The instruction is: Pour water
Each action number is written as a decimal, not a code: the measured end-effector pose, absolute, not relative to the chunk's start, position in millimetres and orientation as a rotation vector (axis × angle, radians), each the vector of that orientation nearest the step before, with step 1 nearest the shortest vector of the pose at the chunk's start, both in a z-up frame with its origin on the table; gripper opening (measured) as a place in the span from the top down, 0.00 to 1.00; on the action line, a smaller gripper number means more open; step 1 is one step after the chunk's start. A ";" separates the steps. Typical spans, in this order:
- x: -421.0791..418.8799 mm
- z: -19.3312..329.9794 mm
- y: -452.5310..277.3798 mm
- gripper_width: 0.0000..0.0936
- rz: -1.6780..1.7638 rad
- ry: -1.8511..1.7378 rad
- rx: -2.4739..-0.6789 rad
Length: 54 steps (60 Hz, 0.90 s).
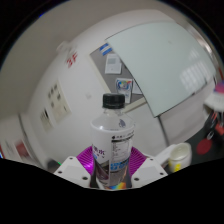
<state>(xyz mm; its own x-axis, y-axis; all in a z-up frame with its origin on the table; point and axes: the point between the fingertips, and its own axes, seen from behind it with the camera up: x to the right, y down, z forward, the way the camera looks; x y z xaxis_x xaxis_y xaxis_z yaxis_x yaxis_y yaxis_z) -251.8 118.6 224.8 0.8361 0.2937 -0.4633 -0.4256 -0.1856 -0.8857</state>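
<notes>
Tongs (pixel 112 176) clamp a clear plastic water bottle (pixel 113 140) between their pink pads (pixel 98 155), both fingers pressing its lower body. It stands nearly upright between the fingers, black cap (pixel 114 100) on, white label facing out. Beyond it hang a whiteboard (pixel 165 60) and a wall; a yellow-rimmed cup (pixel 179 155) sits off to the right.

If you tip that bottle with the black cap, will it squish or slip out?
The bottle looks like thin clear plastic, so it would probably give a little if squeezed hard. The gripper has both pink pads against its sides, and its smooth wall and label might slip if the grip loosens. The black cap appears on, so nothing should spill yet.
</notes>
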 end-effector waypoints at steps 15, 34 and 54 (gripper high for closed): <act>-225.4 297.9 159.2 0.58 1.634 0.704 -1.235; -164.9 211.7 207.1 0.58 2.081 1.332 -0.813; -168.7 237.3 189.2 0.58 2.003 1.154 -1.016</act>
<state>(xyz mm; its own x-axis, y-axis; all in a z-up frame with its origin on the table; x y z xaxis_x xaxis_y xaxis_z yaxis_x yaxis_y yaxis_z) -168.7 189.2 237.3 -0.5220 0.1246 -0.8438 -0.7924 -0.4369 0.4257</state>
